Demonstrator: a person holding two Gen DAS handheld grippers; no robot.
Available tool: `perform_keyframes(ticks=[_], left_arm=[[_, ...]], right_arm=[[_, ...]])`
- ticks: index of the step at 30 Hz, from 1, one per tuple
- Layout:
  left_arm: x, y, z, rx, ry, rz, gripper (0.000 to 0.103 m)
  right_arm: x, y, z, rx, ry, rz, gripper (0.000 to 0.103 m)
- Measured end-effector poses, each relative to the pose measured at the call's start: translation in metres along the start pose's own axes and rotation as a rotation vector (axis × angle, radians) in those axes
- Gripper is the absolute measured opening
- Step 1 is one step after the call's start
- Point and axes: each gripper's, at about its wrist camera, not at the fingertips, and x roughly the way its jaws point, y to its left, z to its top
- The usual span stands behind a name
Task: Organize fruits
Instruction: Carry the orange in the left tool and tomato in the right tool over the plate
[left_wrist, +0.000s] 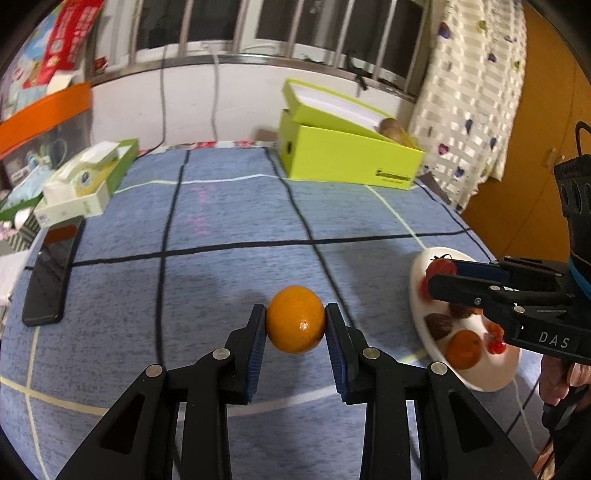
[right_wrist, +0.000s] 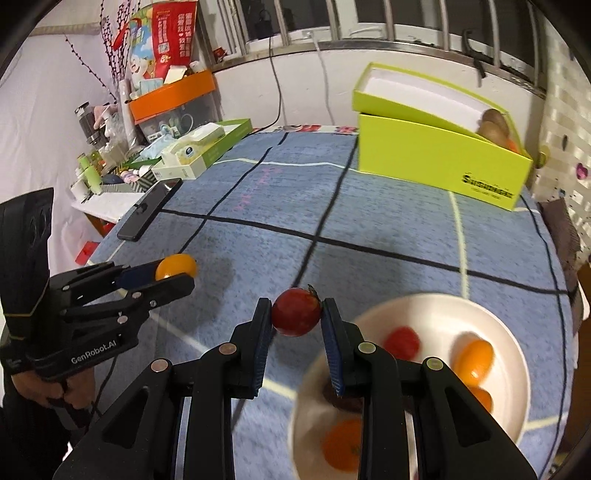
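My left gripper is shut on an orange and holds it above the blue checked tablecloth; the right wrist view shows the same gripper and orange at left. My right gripper is shut on a small red tomato, lifted just left of the white plate. The plate holds more oranges, a red tomato and dark brown fruits. In the left wrist view my right gripper hangs over the plate with the tomato.
An open lime-green box with brown fruit inside stands at the far side of the table. A tissue box and a black phone lie at the left edge. Cluttered shelves with an orange bin stand beyond.
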Motion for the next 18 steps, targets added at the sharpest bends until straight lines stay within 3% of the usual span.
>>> perform_keyframes(ticks=[18], left_arm=[[0.002,-0.073,-0.004,0.124,0.034,-0.102,0.032]], right_arm=[[-0.053,-0.047,-0.044,0.094,-0.032,-0.068,0.029]])
